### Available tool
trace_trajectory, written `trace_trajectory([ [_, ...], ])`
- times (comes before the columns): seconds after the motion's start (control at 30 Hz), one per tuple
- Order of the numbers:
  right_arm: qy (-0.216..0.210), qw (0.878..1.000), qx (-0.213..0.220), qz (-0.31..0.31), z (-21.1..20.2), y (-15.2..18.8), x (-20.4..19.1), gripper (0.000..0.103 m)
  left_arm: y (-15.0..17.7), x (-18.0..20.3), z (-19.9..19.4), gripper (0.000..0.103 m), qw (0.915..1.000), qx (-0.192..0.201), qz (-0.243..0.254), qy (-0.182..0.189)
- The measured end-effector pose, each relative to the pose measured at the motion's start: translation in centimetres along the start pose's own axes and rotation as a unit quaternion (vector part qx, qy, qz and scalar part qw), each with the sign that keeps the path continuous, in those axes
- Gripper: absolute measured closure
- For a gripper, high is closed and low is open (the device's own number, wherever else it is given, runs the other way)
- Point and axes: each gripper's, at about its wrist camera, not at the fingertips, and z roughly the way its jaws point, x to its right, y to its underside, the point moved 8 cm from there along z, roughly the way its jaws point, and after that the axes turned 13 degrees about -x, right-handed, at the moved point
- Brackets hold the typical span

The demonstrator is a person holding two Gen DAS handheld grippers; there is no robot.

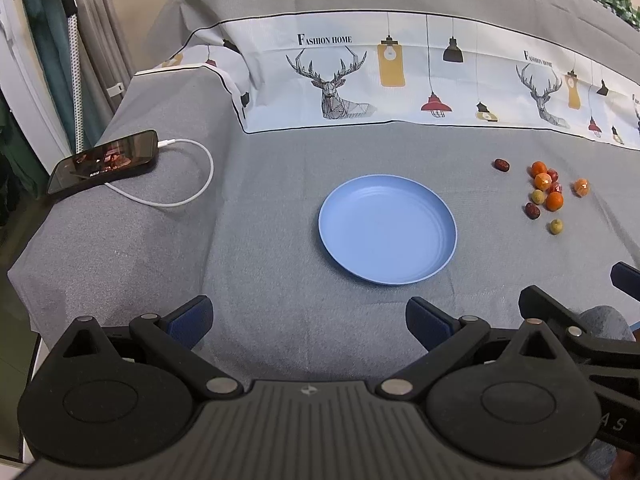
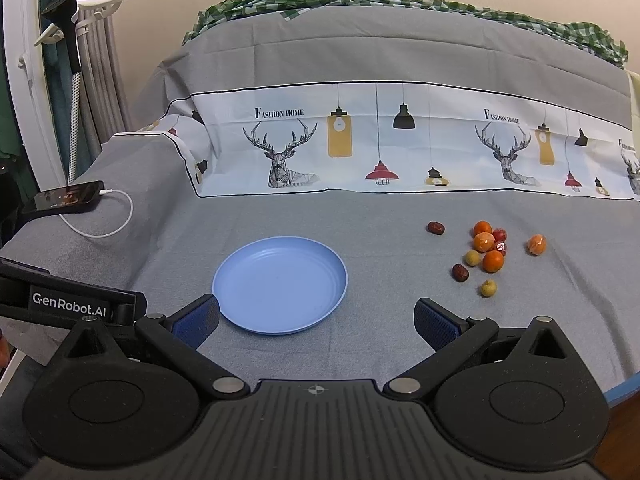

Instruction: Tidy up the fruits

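A grey cloth [image 2: 360,340] with a white printed band of deer heads and hanging lamps covers the table, and a round blue plate [image 2: 280,286] sits on it with nothing inside. The fruits lie on the cloth to the right of the plate and well apart from it: a loose cluster of small orange fruits [image 2: 492,261], two little red ones [image 2: 499,235] tucked at its far side, a yellow-green fruit [image 2: 472,258] touching the cluster, and another yellow-green fruit [image 2: 488,288] alone on the near side. One dark red date [image 2: 460,272] rests just left of the cluster, a second date [image 2: 435,227] lies farther back on its own, and a single wrapped-looking orange fruit [image 2: 536,244] sits off to the right. The left gripper [image 1: 308,324] hangs low over the near edge of the cloth, its jaws spread wide and holding nothing, with the plate straight ahead of it. The right gripper [image 2: 316,320] hovers beside it, jaws likewise wide apart and empty; its left blue pad [image 2: 196,320] appears just beside the plate's near rim. At the far left a phone [image 1: 104,166] with a lit screen lies on the cloth, a white charging cable [image 1: 188,184] looping from it.
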Motion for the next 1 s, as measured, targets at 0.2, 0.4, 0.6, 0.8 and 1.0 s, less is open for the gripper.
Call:
trace_trajectory([
  [0.2,-0.004,1.0,-0.004,0.005,0.3,0.1,0.2,0.0,0.0,0.1,0.3,0.001,1.0,-0.004,0.004,-0.003],
  [0.4,-0.014,1.0,-0.008,0.012,0.8,0.2,0.6,0.0,0.0,0.4,0.6,0.001,0.9999,-0.01,0.008,-0.01],
  [0.6,-0.016,0.999,-0.012,0.032,1.6,0.2,2.0,0.0,-0.3,1.5,1.3,0.0,0.9995,-0.021,0.019,-0.009],
  [0.8,0.037,0.995,-0.001,0.097,2.2,-0.6,8.5,0.0,-1.7,4.8,2.7,0.0,0.9986,-0.035,0.038,0.01],
  [1.0,0.116,0.978,-0.005,0.172,3.9,-1.4,18.1,0.0,-5.0,11.8,5.3,0.0,0.9939,-0.059,0.072,0.059],
])
